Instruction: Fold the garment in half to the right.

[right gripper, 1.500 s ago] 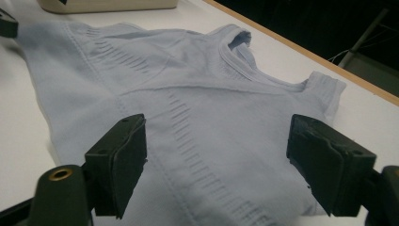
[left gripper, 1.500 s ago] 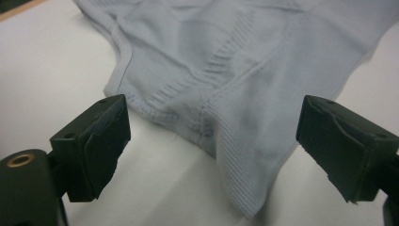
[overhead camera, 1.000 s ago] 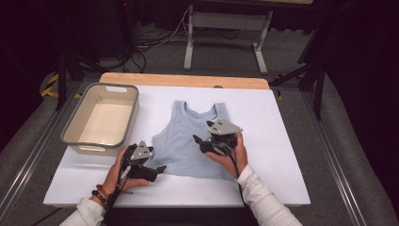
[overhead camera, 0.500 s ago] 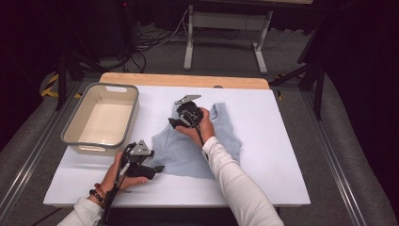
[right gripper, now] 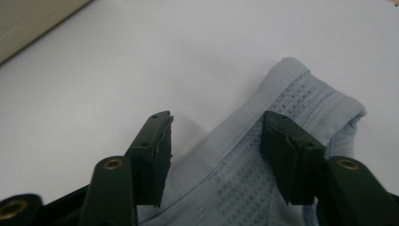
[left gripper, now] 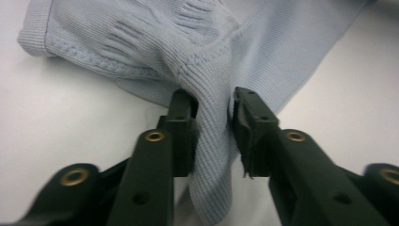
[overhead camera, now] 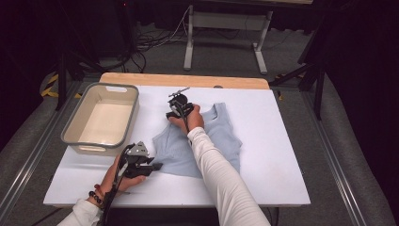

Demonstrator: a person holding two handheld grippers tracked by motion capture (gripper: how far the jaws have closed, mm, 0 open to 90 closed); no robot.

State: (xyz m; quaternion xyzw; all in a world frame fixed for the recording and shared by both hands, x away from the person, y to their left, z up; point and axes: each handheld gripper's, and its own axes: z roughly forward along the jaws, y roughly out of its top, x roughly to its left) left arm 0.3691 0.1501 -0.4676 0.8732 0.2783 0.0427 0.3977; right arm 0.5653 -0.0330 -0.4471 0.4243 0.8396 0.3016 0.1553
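Lying on the white table [overhead camera: 282, 155], the light-blue tank top [overhead camera: 221, 141] is half gathered, not yet folded. Left gripper [overhead camera: 153, 166], jaws just closing, pinches a ridge of hem; right gripper [overhead camera: 173, 113], jaws closing yet apart, straddles a shoulder strap [right gripper: 301, 94], ungrasped.

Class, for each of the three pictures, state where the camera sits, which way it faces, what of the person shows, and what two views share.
High view: above the person's side, facing forward and down on the table; both forearms, left gripper, right gripper.
Left gripper view: on the left gripper, along its jaws pinching a fold of the blue top.
Right gripper view: on the right gripper, jaws apart over a strap.
Shared: the blue top, seen from all three.
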